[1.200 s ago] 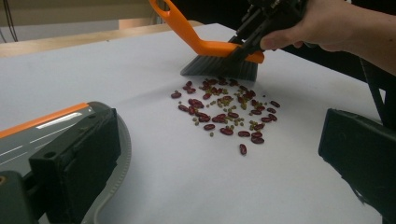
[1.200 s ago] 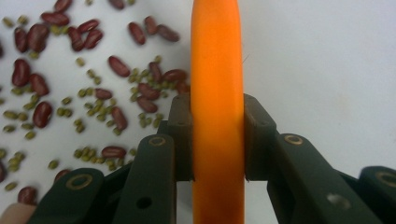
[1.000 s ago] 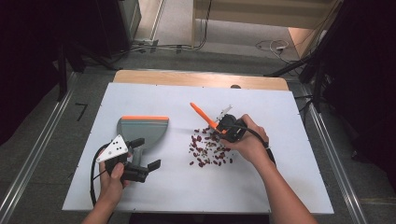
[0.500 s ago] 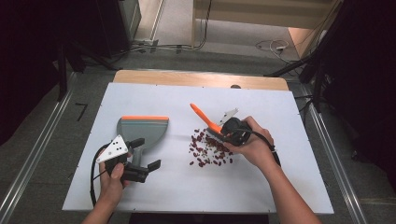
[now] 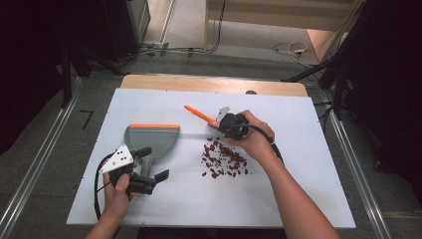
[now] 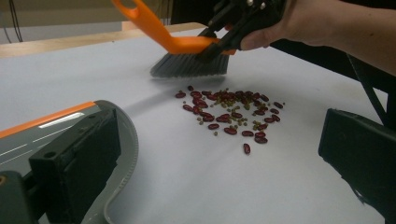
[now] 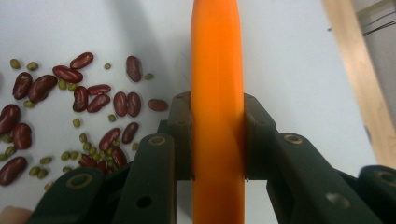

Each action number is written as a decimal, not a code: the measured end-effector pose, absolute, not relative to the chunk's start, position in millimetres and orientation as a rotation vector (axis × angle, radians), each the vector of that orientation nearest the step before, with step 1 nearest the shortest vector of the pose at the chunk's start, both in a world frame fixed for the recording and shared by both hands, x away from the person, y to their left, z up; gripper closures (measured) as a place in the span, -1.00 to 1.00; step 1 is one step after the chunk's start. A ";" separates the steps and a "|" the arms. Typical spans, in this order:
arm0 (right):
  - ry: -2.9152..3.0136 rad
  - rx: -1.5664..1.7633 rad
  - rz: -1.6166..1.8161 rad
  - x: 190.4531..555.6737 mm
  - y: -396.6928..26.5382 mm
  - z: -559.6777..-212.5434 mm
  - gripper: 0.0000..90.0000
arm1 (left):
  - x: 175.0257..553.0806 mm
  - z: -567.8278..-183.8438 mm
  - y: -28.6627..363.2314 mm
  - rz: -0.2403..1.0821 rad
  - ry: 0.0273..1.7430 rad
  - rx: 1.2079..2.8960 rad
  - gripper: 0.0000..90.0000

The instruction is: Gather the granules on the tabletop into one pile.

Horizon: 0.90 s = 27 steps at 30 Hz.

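Note:
A pile of red kidney beans and small green beans [image 5: 224, 159] [image 6: 229, 112] [image 7: 93, 102] lies on the white table top [image 5: 298, 194]. My right gripper [image 5: 220, 124] [image 7: 218, 135] is shut on the orange handle of a small brush [image 5: 196, 113] [image 7: 218, 70]. The brush's grey bristles [image 6: 189, 65] hang at the far edge of the pile. A grey dustpan with an orange lip [image 5: 152, 137] [image 6: 46, 126] lies left of the beans. My left gripper [image 5: 153, 163] [image 6: 215, 154] stands open at the dustpan's handle end, one jaw against the pan and bare table between the jaws.
A wooden strip [image 5: 214, 83] borders the table's far side, with a small dark object [image 5: 251, 92] on it. Cables [image 5: 293, 50] lie on the floor beyond. Metal rails [image 5: 30, 169] run along both sides of the table.
My right hand has carried the brush left and toward the far side, from over the beans to the pile's far edge. The left gripper and dustpan have stayed put.

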State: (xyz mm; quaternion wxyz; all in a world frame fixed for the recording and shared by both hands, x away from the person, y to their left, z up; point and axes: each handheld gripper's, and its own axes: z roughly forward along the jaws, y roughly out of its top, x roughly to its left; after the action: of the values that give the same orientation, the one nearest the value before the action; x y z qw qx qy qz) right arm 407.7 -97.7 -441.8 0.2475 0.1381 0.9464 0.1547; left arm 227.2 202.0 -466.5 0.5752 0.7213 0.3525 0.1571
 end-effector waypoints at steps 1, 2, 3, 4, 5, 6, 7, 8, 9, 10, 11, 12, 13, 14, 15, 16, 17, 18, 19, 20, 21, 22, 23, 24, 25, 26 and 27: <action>2.603 0.368 0.433 408.4 -96.4 -443.0 0.53 | 226.9 -466.5 202.8 0.366 0.828 1.689 -1.00; 2.610 0.382 0.442 406.5 -94.3 -444.0 0.53 | 226.7 -466.7 203.5 0.366 0.827 1.682 -1.00; 2.615 0.356 0.419 405.3 -93.3 -444.1 0.53 | 226.2 -466.5 204.2 0.364 0.828 1.678 -1.00; 2.622 0.351 0.412 403.1 -92.1 -444.7 0.53 | 225.9 -466.2 205.3 0.367 0.826 1.677 -1.00; 2.629 0.346 0.414 400.5 -91.4 -446.1 0.53 | 225.5 -465.9 206.1 0.372 0.823 1.675 -1.00; 2.636 0.322 0.409 398.0 -91.3 -447.0 0.53 | 225.3 -465.7 206.7 0.373 0.825 1.671 -1.00; 2.641 0.298 0.408 395.3 -91.5 -448.1 0.53 | 225.4 -465.4 207.4 0.374 0.828 1.670 -1.00; 2.645 0.269 0.404 393.0 -91.8 -448.5 0.53 | 225.8 -465.7 207.7 0.375 0.828 1.666 -1.00; 2.652 0.257 0.408 390.7 -92.5 -448.3 0.53 | 226.0 -465.7 207.9 0.375 0.831 1.669 -1.00; 2.659 0.255 0.418 388.1 -93.3 -447.9 0.53 | 226.3 -466.0 207.9 0.375 0.830 1.670 -1.00; 2.667 0.242 0.429 385.9 -94.3 -447.7 0.53 | 226.3 -466.3 207.6 0.373 0.832 1.670 -1.00; 2.673 0.230 0.434 383.1 -95.3 -447.6 0.53 | 226.1 -466.4 207.2 0.374 0.834 1.671 -1.00; 2.673 0.226 0.442 380.2 -96.2 -448.2 0.53 | 225.9 -466.5 206.8 0.371 0.832 1.672 -1.00; 2.676 0.229 0.446 377.6 -97.2 -448.3 0.52 | 225.7 -466.5 206.3 0.368 0.826 1.674 -1.00; 2.682 0.220 0.457 375.8 -98.7 -448.5 0.52 | 225.6 -466.4 206.0 0.368 0.820 1.676 -1.00; 2.684 0.222 0.465 373.6 -100.1 -448.6 0.52 | 225.4 -466.4 205.5 0.369 0.820 1.675 -1.00; 2.688 0.216 0.472 371.8 -101.3 -448.6 0.52 | 225.4 -466.2 205.5 0.368 0.822 1.676 -1.00; 2.692 0.214 0.478 369.9 -102.4 -448.5 0.52 | 225.4 -466.2 205.4 0.369 0.822 1.675 -1.00; 2.693 0.211 0.478 367.8 -103.3 -448.0 0.52 | 225.1 -466.1 205.6 0.371 0.822 1.673 -1.00; 2.696 0.209 0.486 365.7 -103.9 -447.7 0.52 | 224.7 -466.0 205.4 0.369 0.824 1.667 -1.00; 2.695 0.204 0.492 363.4 -104.3 -447.7 0.52 | 224.3 -465.9 205.6 0.368 0.825 1.667 -1.00; 2.688 0.191 0.493 361.4 -104.7 -447.9 0.52 | 224.2 -465.9 205.9 0.369 0.824 1.667 -1.00; 2.683 0.177 0.494 359.2 -105.0 -448.4 0.52 | 224.3 -466.1 206.1 0.369 0.823 1.667 -1.00; 2.680 0.164 0.493 357.4 -105.5 -448.9 0.52 | 224.5 -466.3 206.3 0.370 0.821 1.668 -1.00; 2.679 0.148 0.493 356.0 -106.0 -449.2 0.52 | 224.6 -466.4 206.6 0.371 0.821 1.671 -1.00; 2.677 0.150 0.496 354.4 -106.3 -449.3 0.52 | 224.7 -466.4 206.5 0.371 0.822 1.673 -1.00; 2.683 0.134 0.497 353.6 -107.0 -448.7 0.53 | 224.8 -466.5 206.3 0.371 0.821 1.674 -1.00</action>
State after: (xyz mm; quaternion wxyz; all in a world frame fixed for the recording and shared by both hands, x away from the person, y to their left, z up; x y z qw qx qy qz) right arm 353.6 -107.0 -448.7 0.2035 0.0480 0.9616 0.1780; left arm 224.8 206.3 -466.5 0.5812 0.7167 0.3513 0.1587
